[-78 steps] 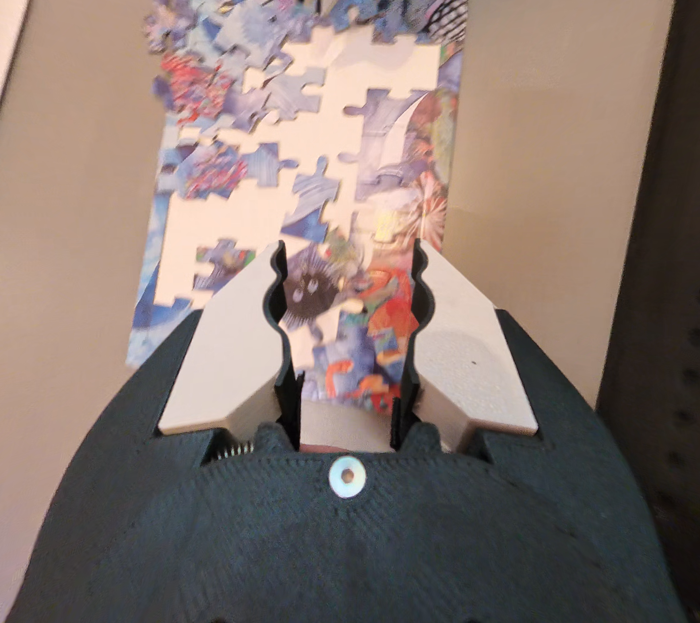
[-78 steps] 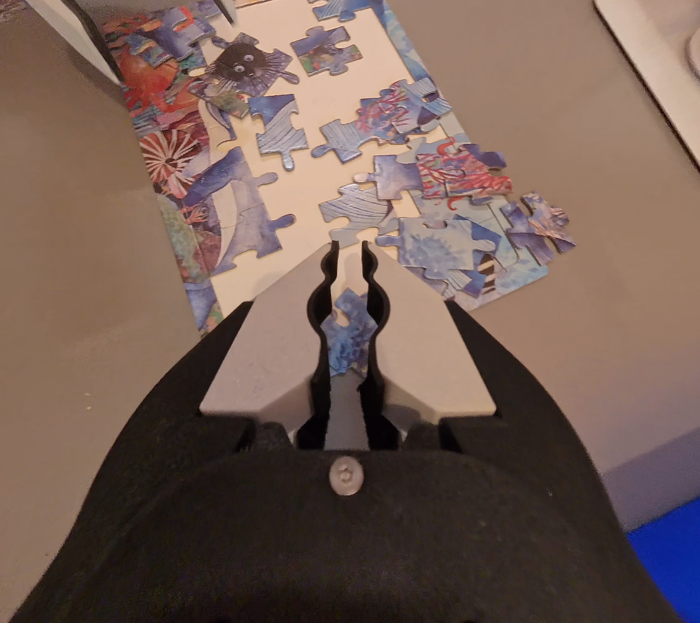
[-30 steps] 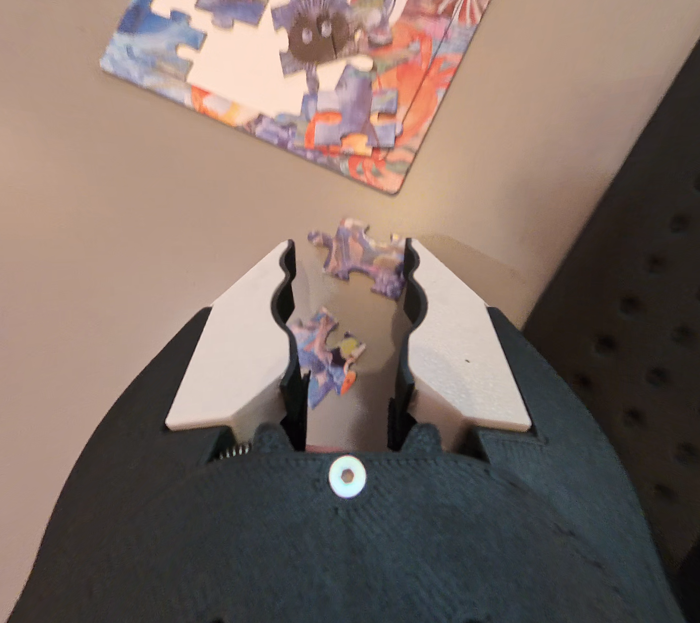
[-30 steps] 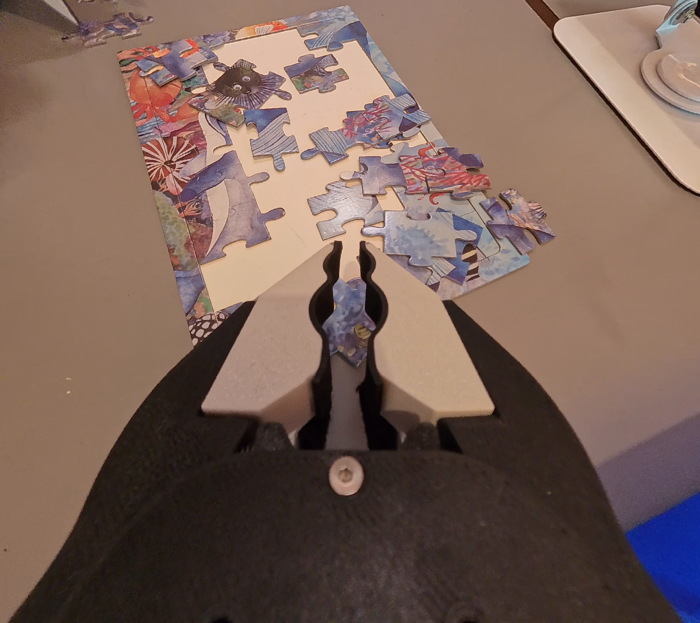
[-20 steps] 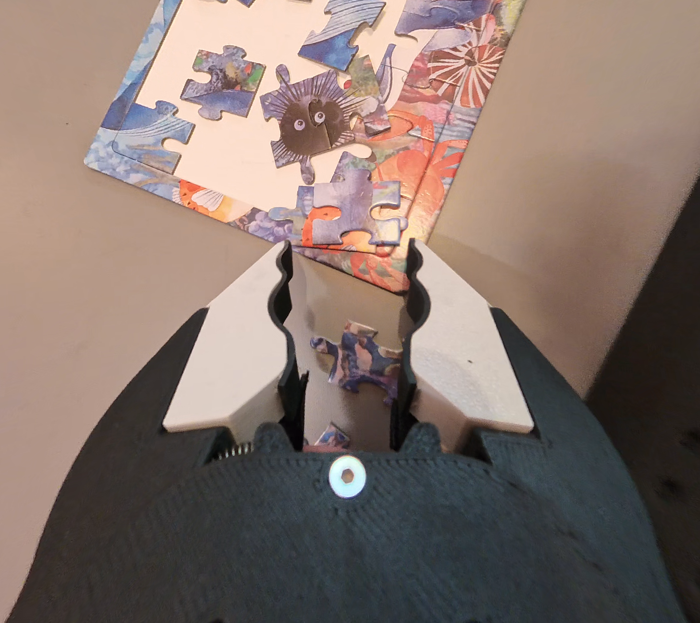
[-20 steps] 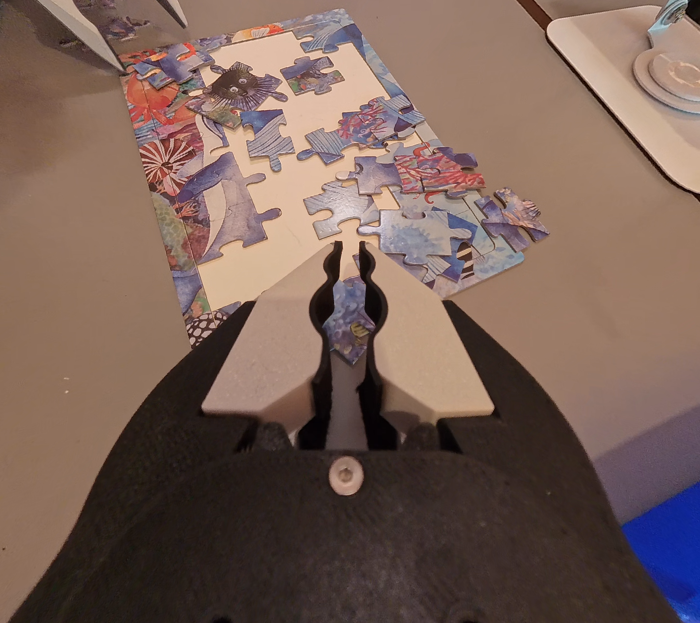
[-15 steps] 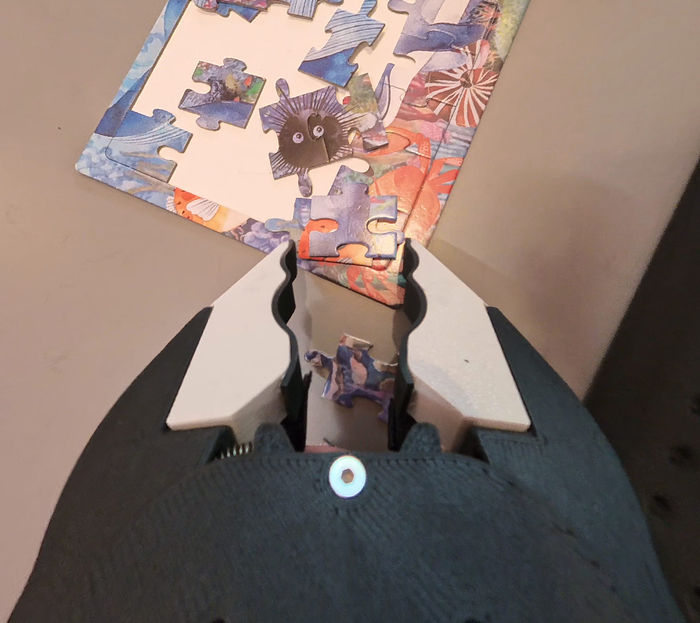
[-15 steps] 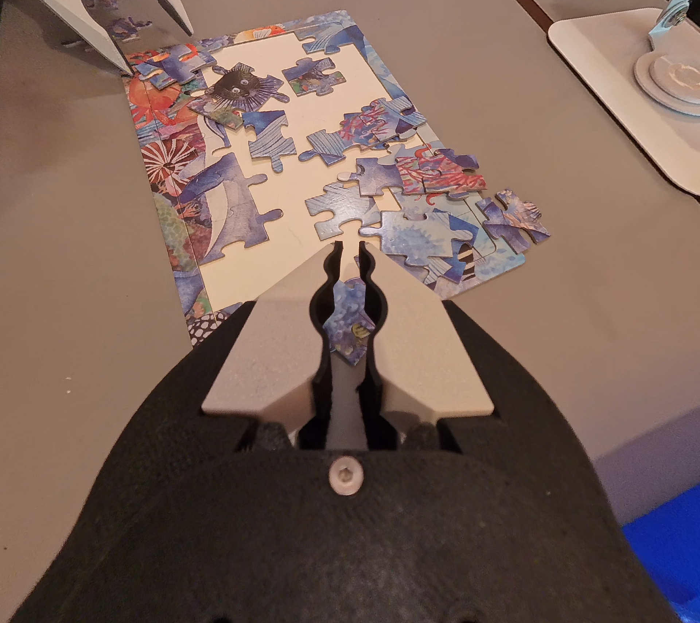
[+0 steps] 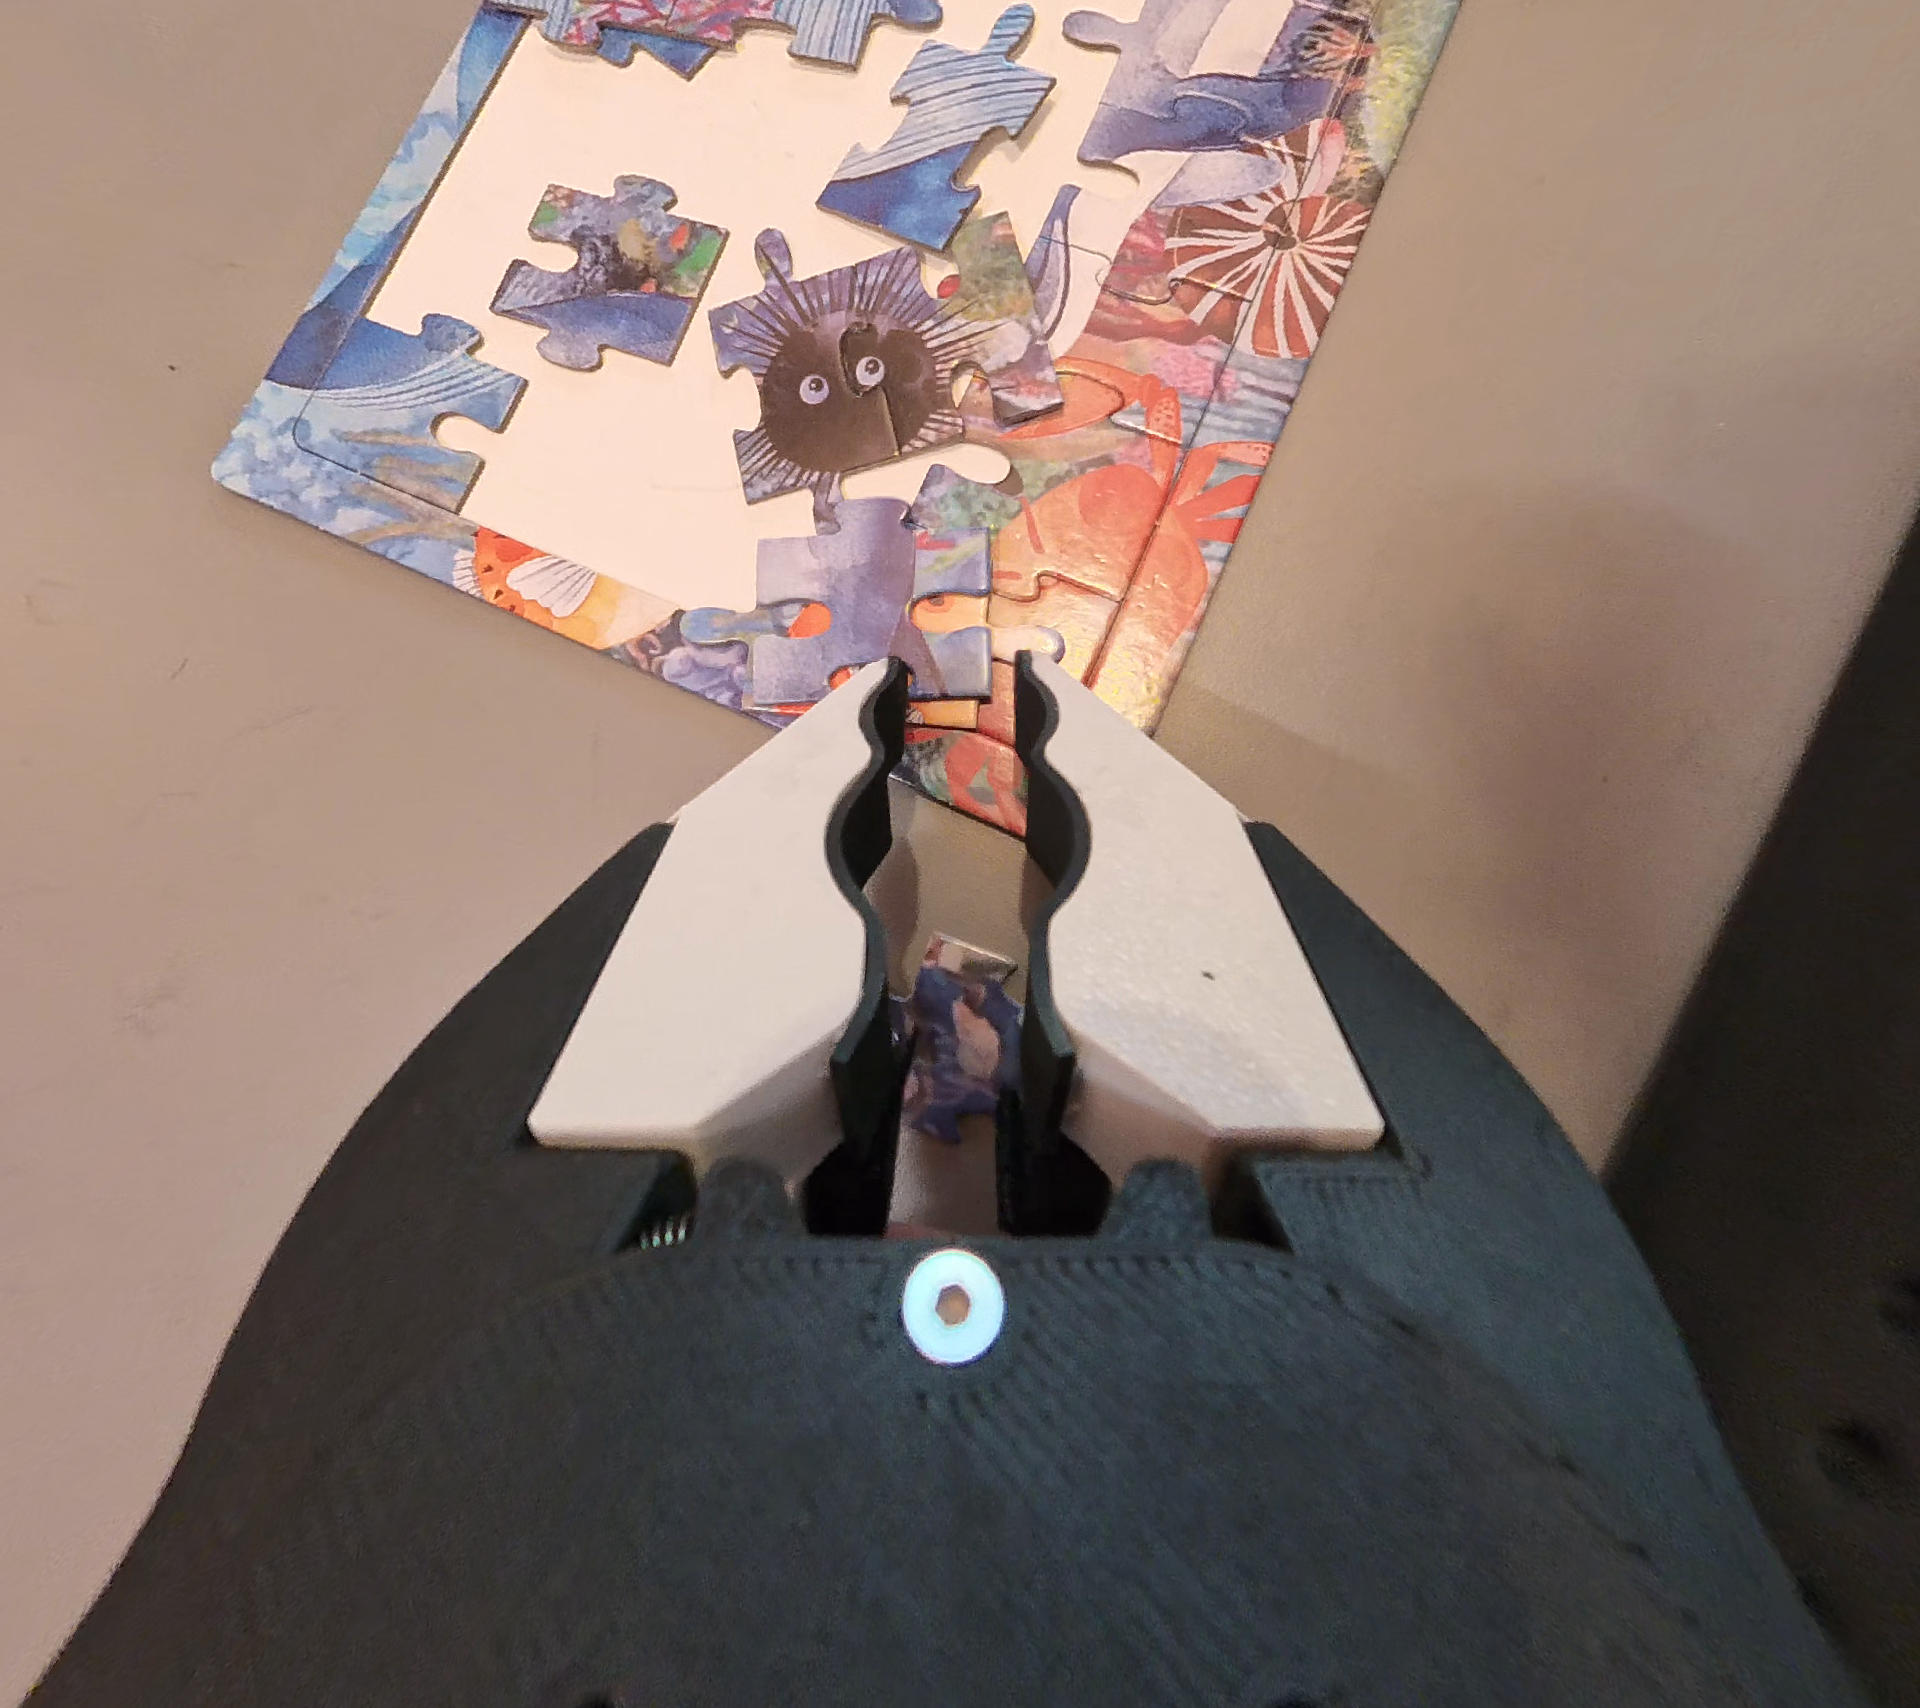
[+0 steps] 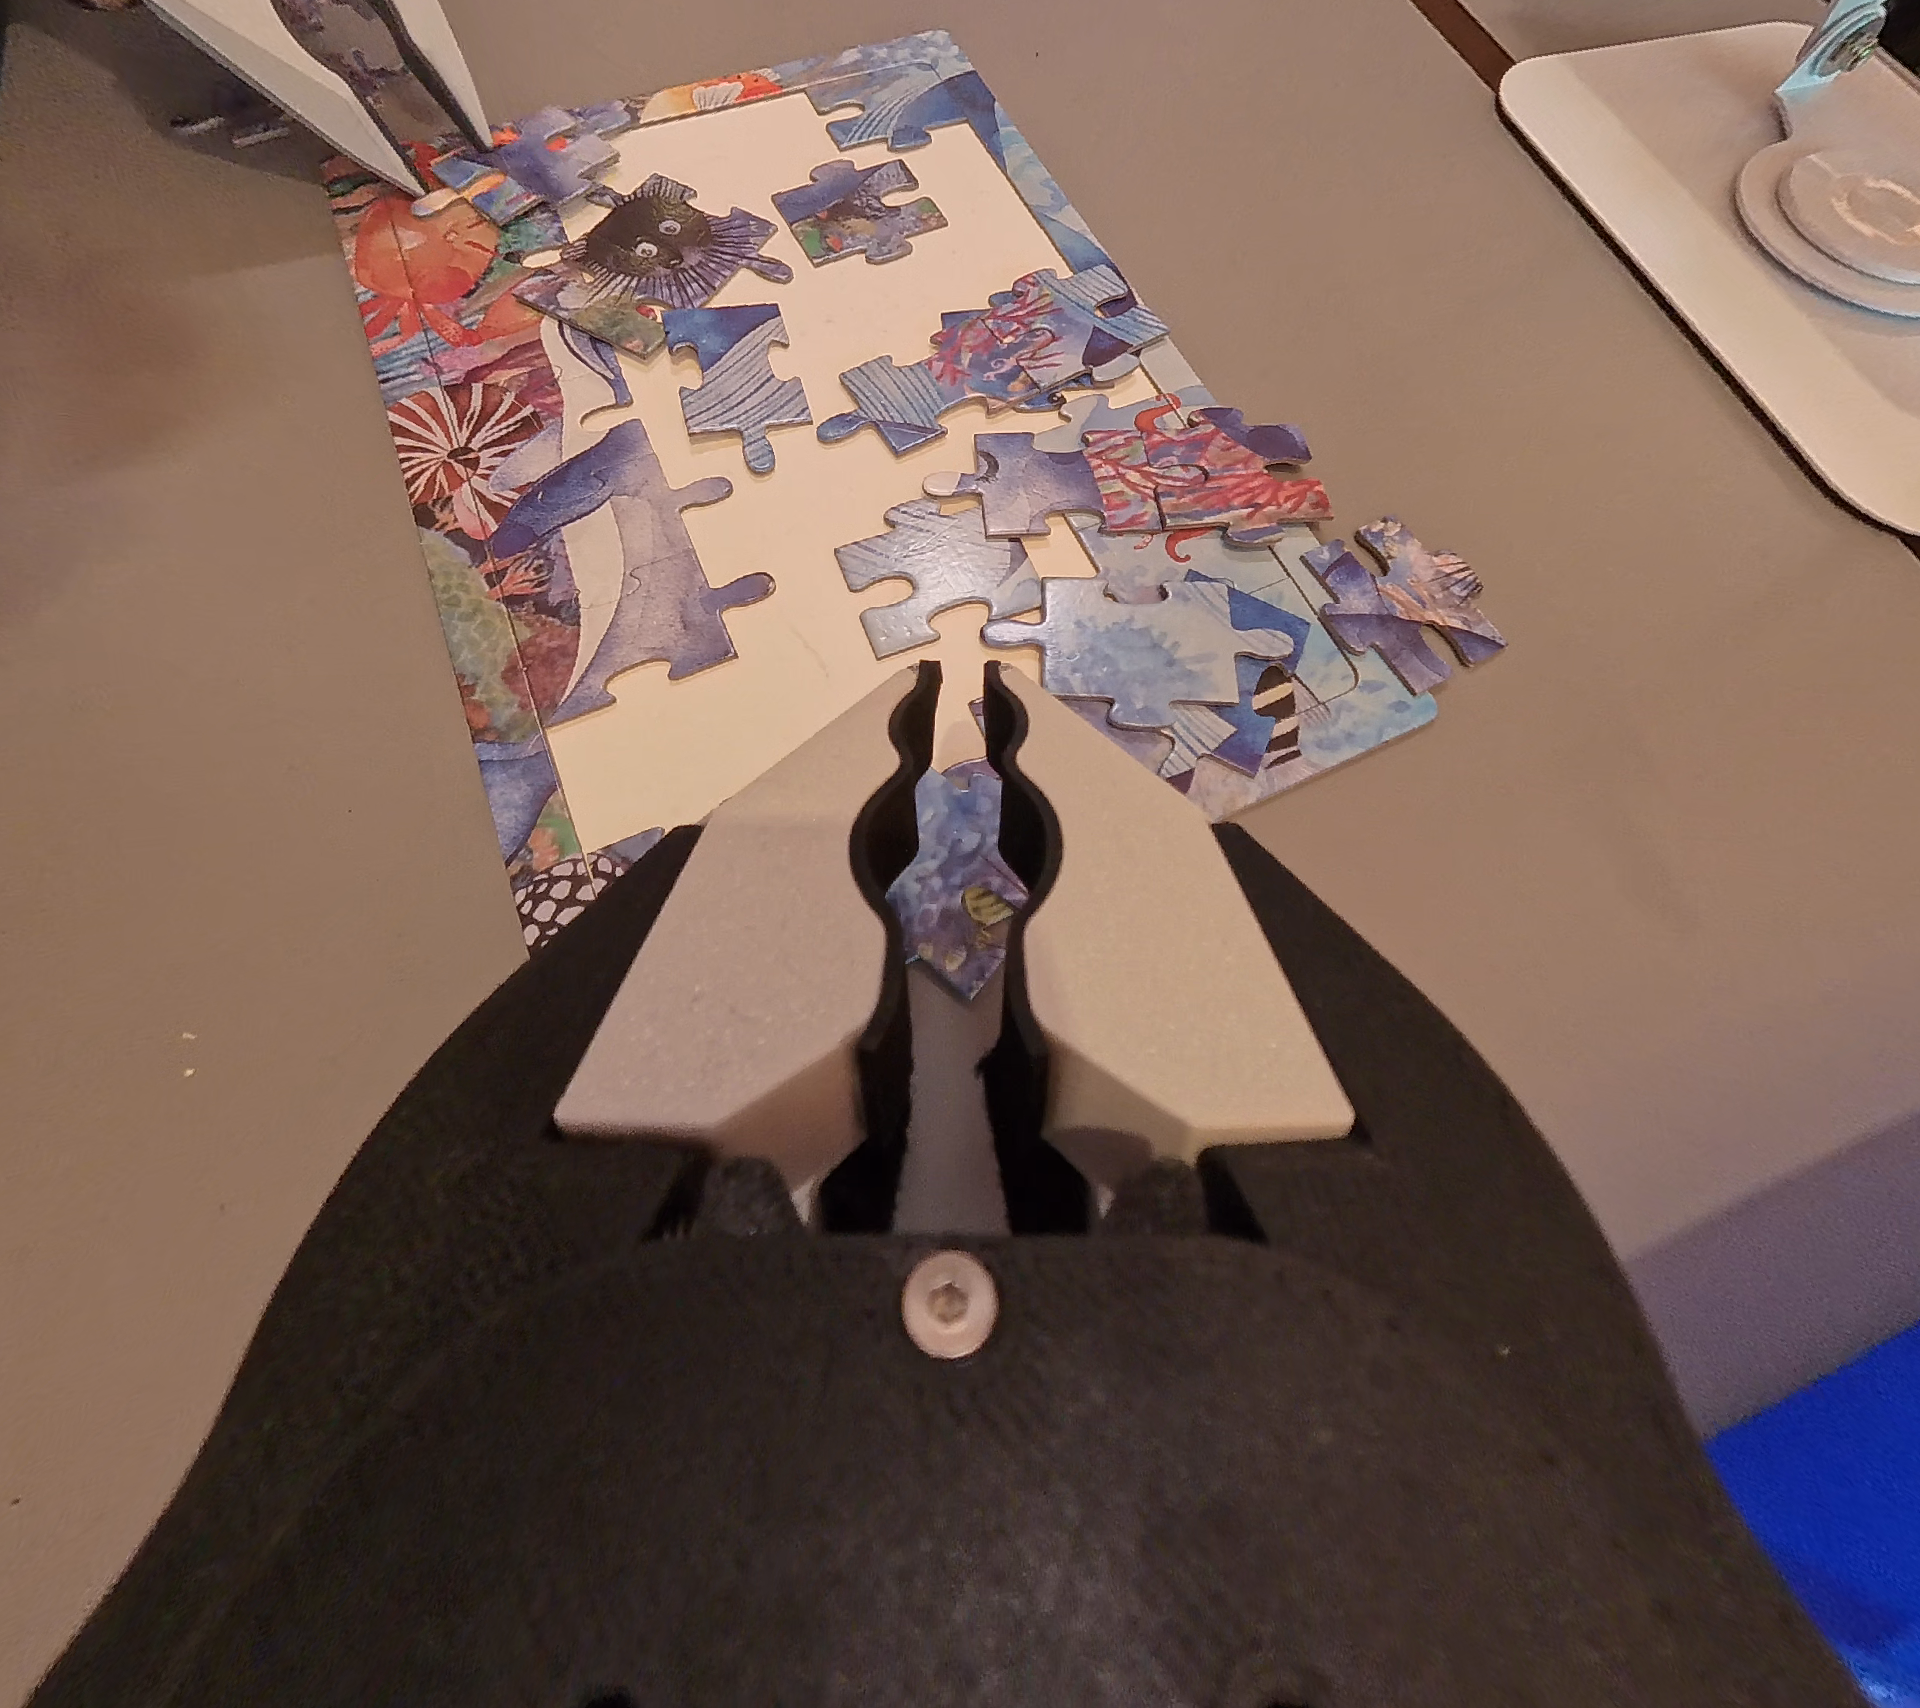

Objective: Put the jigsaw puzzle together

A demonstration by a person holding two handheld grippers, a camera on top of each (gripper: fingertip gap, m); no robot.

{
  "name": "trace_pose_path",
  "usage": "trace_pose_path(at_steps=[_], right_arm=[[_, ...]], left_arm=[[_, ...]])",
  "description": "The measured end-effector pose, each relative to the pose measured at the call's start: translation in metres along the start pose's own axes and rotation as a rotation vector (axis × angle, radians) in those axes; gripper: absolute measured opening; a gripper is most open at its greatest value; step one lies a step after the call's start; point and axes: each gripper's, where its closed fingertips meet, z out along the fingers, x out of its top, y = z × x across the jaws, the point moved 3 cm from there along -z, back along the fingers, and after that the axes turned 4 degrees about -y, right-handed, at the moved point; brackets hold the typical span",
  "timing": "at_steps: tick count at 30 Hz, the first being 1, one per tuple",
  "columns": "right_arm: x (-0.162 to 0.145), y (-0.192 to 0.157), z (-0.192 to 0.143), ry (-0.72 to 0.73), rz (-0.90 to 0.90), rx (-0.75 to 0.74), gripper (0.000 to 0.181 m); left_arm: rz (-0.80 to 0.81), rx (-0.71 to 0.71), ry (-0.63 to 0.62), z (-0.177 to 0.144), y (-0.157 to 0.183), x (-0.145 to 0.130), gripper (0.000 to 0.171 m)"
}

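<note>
The right gripper [image 10: 961,671] clamps a blue puzzle piece [image 10: 961,879] at the puzzle board's [image 10: 790,619] six o'clock edge. The left gripper [image 9: 954,671], at the twelve o'clock corner, seems closed on a purple piece [image 9: 956,1050].

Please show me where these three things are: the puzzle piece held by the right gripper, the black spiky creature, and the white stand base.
puzzle piece [image 10: 961,895], right wrist view, its blue middle.
black spiky creature [image 9: 844,396], left wrist view, its dark face.
white stand base [image 10: 1662,224], right wrist view, its bare flat plate.
</note>
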Motion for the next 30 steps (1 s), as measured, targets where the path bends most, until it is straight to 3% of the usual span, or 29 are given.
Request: trace_pose_path(at_steps=[3,6,14,18,21,30], right_arm=[[0.0,0.0,0.0,0.0,0.001,-0.001,0.007],[0.0,0.0,0.0,0.002,0.001,0.0,0.006],[-0.001,0.0,0.0,-0.001,0.002,0.005,0.006],[-0.003,0.0,0.002,-0.005,0.007,0.011,0.006],[-0.004,0.0,0.003,-0.009,0.008,0.014,0.006],[-0.005,0.0,0.003,-0.008,0.013,0.016,0.006]], left_arm=[[0.007,0.026,0.0,-0.003,-0.003,0.0,0.018],[-0.003,0.035,0.011,-0.01,-0.009,0.002,0.041],[-0.014,0.022,-0.014,-0.003,-0.018,-0.001,0.058],[-0.031,-0.011,0.002,0.002,-0.016,0.0,0.057],[-0.033,-0.033,0.01,0.003,-0.012,0.001,0.046],[-0.013,-0.024,0.03,0.002,-0.007,0.001,0.045]])
